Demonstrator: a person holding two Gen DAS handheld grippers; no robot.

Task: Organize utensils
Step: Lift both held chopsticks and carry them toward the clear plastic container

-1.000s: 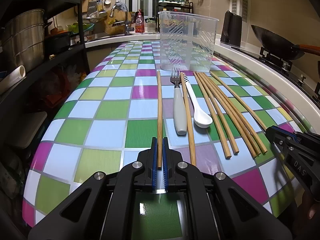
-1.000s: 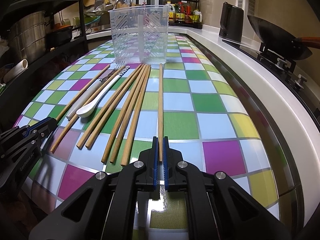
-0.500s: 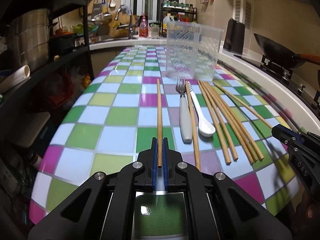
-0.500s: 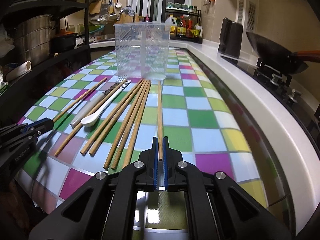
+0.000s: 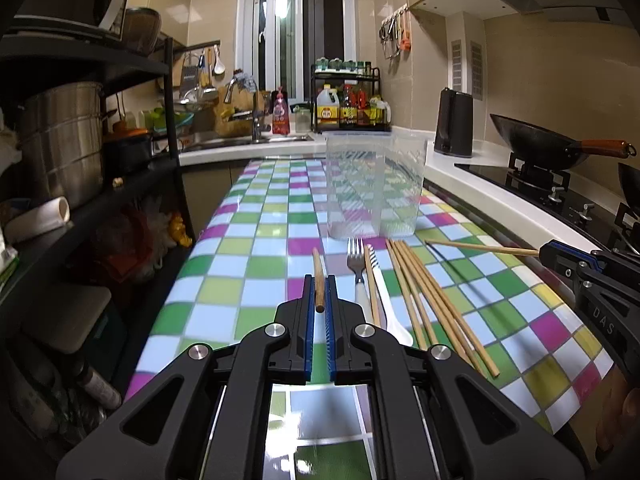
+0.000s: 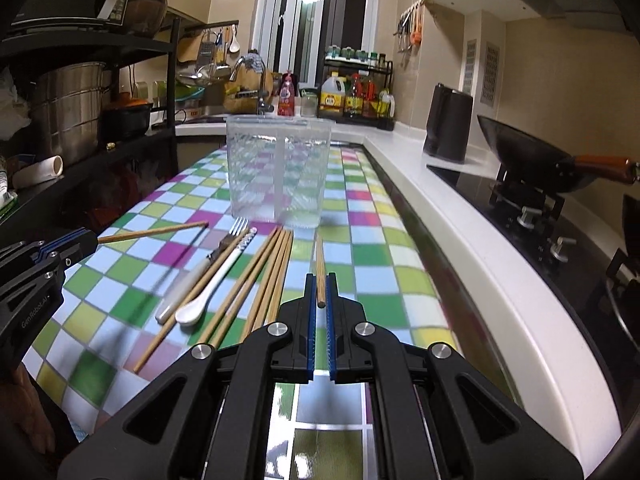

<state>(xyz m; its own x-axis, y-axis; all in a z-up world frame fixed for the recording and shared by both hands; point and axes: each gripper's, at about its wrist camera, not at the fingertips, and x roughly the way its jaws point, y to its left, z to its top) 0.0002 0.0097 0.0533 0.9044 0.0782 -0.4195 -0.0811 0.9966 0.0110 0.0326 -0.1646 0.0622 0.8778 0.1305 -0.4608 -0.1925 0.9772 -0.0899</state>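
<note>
Checkered counter; container divider plain from right claw only.

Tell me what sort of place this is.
A home kitchen, most likely: a sink faucet under the window, a wok on a gas stove, and a rack of sauce bottles on the counter.

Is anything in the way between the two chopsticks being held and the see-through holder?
Nothing visible. Each gripper, left and right, holds one chopstick lifted above the table. The holder stands ahead, open-topped; fork, spoon and other chopsticks lie flat below.
</note>
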